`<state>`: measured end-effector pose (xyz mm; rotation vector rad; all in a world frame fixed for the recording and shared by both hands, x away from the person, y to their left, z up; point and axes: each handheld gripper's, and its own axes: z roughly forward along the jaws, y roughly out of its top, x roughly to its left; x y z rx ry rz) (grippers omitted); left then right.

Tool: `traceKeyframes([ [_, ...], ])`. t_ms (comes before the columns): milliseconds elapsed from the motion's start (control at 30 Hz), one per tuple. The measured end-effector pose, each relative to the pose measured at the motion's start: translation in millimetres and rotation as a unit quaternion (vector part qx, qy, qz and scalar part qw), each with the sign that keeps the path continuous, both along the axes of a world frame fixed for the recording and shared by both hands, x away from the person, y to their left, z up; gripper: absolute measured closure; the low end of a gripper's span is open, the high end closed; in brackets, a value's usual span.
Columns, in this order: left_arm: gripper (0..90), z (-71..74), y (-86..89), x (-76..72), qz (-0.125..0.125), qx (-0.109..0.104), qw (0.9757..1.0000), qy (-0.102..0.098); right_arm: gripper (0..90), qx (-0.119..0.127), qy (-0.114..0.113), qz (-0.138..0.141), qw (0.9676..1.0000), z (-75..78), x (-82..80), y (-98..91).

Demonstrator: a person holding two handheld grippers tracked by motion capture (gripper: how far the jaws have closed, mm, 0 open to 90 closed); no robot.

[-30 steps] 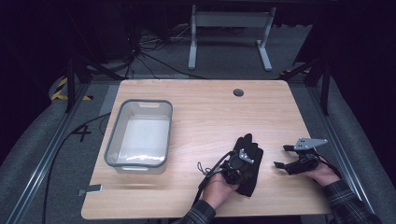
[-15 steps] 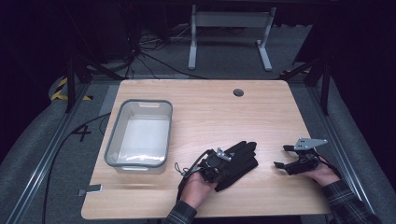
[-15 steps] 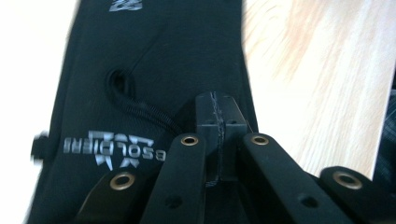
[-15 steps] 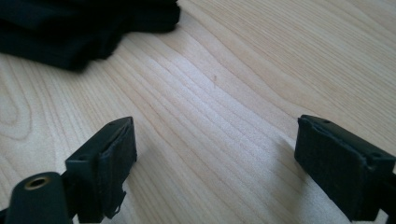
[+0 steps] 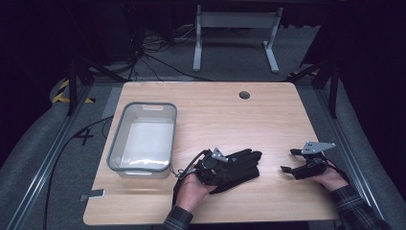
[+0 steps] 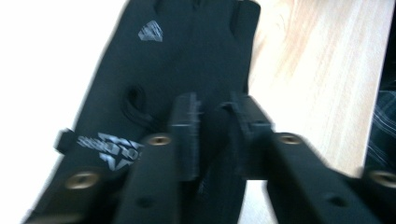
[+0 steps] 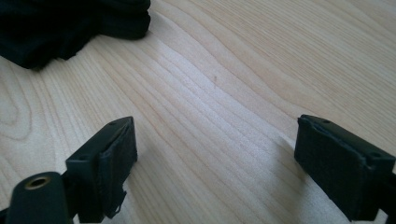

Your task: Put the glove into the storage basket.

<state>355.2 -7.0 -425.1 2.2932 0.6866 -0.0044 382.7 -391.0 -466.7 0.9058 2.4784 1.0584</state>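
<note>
Left claw (image 5: 225, 163) low over the table, jaws just opening slightly, right claw (image 5: 288, 161) resting, jaws wide apart

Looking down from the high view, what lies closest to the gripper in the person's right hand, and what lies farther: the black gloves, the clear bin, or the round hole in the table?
From the right gripper:
1. Black gloves, just to its left.
2. Round hole, toward the table's far edge.
3. Clear bin, at the table's left side.

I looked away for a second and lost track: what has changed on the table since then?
The left gripper slid left toward the bin, dragging the black gloves along. Its jaws have just been opening, with glove fabric between them, though blur hides whether the pads press on it. The right gripper, jaws wide open over the table, and the bin stayed put.
</note>
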Motion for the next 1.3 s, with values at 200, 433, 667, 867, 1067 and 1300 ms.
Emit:
traceKeyframes([
  [200,38.9,4.7,-8.6,12.5,-0.022,0.007,0.9997,-0.009,13.8,0.0,0.0,0.0,1.0,0.0,0.0,0.0],
  [433,17.3,-5.4,-22.6,30.0,-0.047,0.042,0.9976,-0.029,13.8,0.0,0.0,0.0,1.0,0.0,0.0,0.0],
  [667,14.1,-16.7,-31.2,33.8,-0.055,0.059,0.9961,-0.035,13.9,0.0,0.0,0.001,1.0,0.0,0.1,0.0],
  [867,11.9,-23.3,-35.8,34.5,-0.061,0.084,0.9938,-0.042,13.9,0.0,0.0,0.001,1.0,0.0,0.2,0.1],
  [1067,10.1,-28.6,-35.1,35.8,-0.061,0.083,0.9941,-0.036,13.9,0.0,0.0,0.002,1.0,0.0,0.2,0.1],
  [1300,16.1,-28.1,-34.9,34.3,-0.066,0.081,0.9943,-0.024,14.0,0.0,0.0,0.002,1.0,0.0,0.3,0.0],
])
